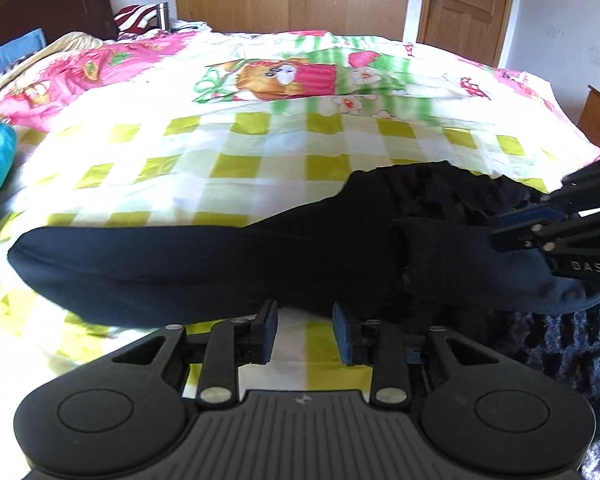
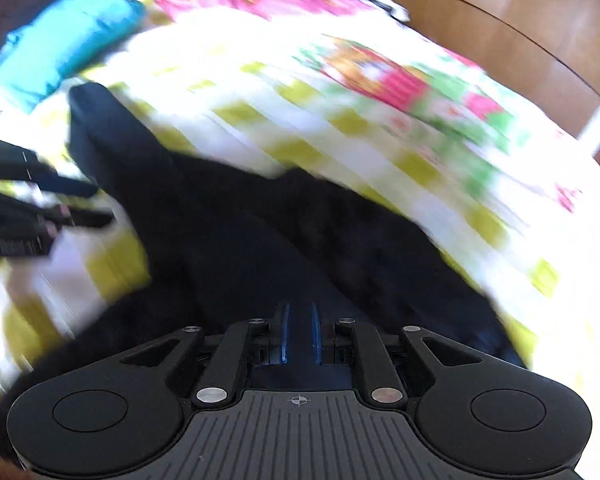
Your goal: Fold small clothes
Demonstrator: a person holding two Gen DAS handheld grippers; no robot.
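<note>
From the left wrist view, the long dark navy piece of soft clothing (image 1: 204, 268) lies flat on the bed cover with yellow-green squares and a cartoon bear (image 1: 260, 136). Its long side runs from left to right across the picture. The rounded end is far out to the left, and the bunched-up end is on the right. The left gripper (image 1: 305, 334) sits just in front of the near edge of the cloth, about the middle of its length. Its two fingers are apart with bare bed cover showing between them, so it is let go and holds nothing. The right gripper (image 1: 504, 226) comes in from the right side and sits on the bunched end.

From the right wrist view, which is blurry, the same dark cloth (image 2: 228, 240) stretches away from the right gripper (image 2: 299, 334) toward the far left, where its rounded end lies near a bright blue-green cushion (image 2: 64, 44). The blue pads (image 2: 285, 332) stand a little apart with dark cloth between them, but I cannot tell if they are pinching it. The left gripper (image 2: 96, 204) shows at the left edge, close beside the cloth.

The right gripper is nearer the bunched end, and the left one looks better placed for the long flat part
</note>
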